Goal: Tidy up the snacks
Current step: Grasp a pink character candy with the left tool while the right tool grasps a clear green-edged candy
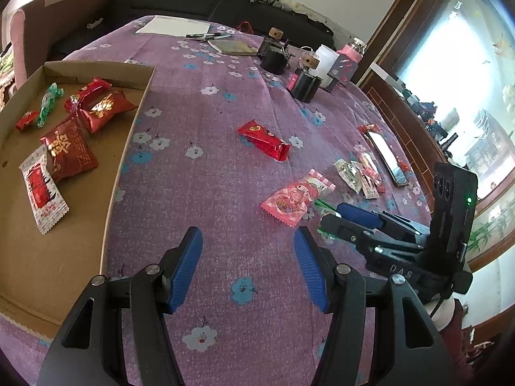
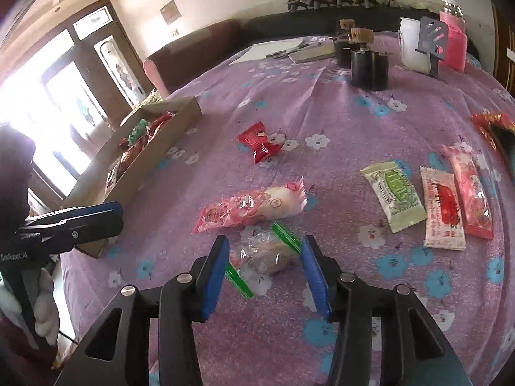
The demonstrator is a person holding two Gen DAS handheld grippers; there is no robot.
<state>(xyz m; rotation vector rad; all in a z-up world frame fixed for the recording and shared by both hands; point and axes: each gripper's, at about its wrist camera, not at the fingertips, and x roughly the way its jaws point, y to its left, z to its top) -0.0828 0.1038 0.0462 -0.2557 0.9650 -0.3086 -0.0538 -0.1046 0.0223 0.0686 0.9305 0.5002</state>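
Observation:
A cardboard tray at the left holds several red snack packets and a green candy; it also shows in the right wrist view. My left gripper is open and empty above the purple cloth beside the tray. My right gripper is open, its fingers on either side of a clear, green-ended candy on the cloth. Loose on the cloth lie a pink packet, a red packet, a green-and-white packet, a red-and-white packet and a pink stick packet.
A phone lies at the table's right edge. Black cylinders, a white jar, a pink bottle, paper and pens stand at the far side. A sofa runs behind the table.

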